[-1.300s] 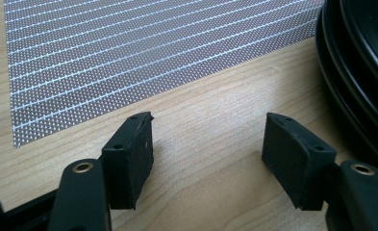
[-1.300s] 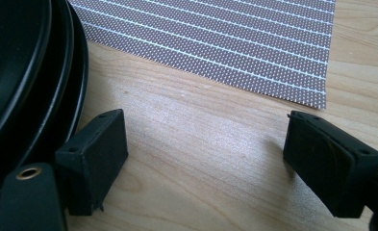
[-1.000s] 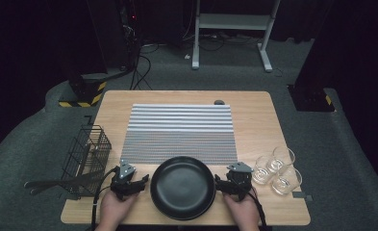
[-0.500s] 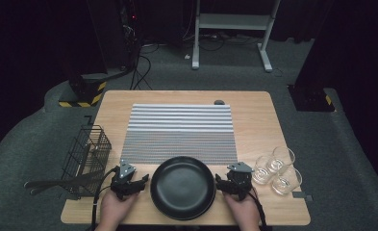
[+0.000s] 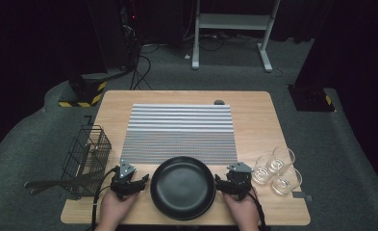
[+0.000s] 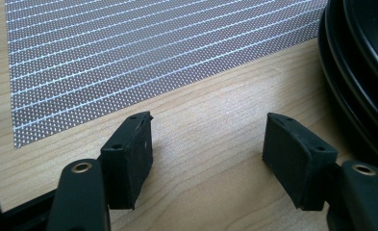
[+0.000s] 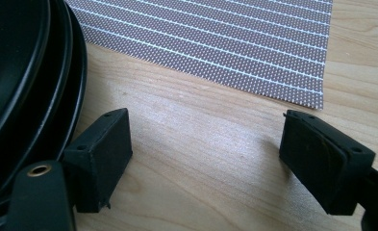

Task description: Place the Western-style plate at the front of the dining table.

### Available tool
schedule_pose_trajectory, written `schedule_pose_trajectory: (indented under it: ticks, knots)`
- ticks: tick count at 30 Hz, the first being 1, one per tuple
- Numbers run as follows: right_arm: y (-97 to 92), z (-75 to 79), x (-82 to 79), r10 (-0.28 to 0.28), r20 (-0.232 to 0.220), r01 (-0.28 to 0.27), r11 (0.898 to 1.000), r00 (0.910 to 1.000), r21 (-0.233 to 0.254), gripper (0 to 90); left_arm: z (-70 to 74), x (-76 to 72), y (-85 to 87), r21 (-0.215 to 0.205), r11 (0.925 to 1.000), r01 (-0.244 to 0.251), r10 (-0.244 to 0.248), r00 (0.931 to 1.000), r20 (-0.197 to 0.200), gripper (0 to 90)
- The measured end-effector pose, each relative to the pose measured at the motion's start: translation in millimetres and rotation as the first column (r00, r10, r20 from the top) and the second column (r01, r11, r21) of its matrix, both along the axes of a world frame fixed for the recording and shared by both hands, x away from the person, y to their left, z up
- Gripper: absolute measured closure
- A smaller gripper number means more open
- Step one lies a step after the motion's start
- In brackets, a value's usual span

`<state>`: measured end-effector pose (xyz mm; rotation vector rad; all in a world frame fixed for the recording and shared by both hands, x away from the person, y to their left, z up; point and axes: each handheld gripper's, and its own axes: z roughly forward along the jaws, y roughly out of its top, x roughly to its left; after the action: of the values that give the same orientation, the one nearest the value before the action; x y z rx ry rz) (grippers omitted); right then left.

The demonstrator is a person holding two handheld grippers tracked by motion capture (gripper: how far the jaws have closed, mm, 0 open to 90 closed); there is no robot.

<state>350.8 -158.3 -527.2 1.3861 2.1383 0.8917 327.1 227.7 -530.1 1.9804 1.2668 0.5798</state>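
While both grippers rest on the table [image 5: 254, 120], a black plate [image 5: 182, 186] lies between them at the near edge: just right of the left gripper [image 5: 139, 182], just left of the right gripper [image 5: 221, 183]. Each gripper's jaws stand spread, holding nothing.

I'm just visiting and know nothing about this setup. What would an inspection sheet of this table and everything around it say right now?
Surface: wooden table, striped grey mat in its middle.
Job's things: black plates, stacked, at the near edge, partly on the mat.
Clutter: wire basket with utensils at left; three drinking glasses at right.
Grippers: left tongs and right tongs open, one on each side of the plates, holding nothing.
Cables: one trails from each gripper; more lie on the floor beyond the table.
Surroundings: grey carpet, white desk frame, dark equipment behind.
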Motion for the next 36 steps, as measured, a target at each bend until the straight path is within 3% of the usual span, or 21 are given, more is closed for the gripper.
schedule_pose_trajectory:
  ticks: [5, 14, 29, 36]
  knots:
    - [0.0, 0.1, -0.3, -0.007, 0.002, 0.007, 1.0, 1.0, -0.001, 19.6, 0.3, -0.1, 2.1, -0.014, 0.9999, 0.002, -0.002, 1.0, -0.004, 34.7]
    - [-0.4, 0.2, -0.2, -0.014, 0.0, 0.014, 1.0, 0.9999, 0.002, 18.5, 0.3, 0.3, 0.5, 0.003, 1.0, 0.003, -0.003, 1.0, 0.001, 35.1]
    - [-3.3, 0.8, -2.1, 0.026, -0.002, -0.026, 1.0, 0.9997, -0.003, 19.4, 0.2, 0.2, 0.0, 0.003, 1.0, 0.002, -0.002, 1.0, 0.001, 34.9]
    - [-5.7, 8.1, -1.8, 0.027, 0.014, -0.027, 0.999, 0.9996, 0.026, 19.7, 0.2, 0.3, 0.0, 0.004, 1.0, 0.003, -0.003, 1.0, 0.001, 34.8]
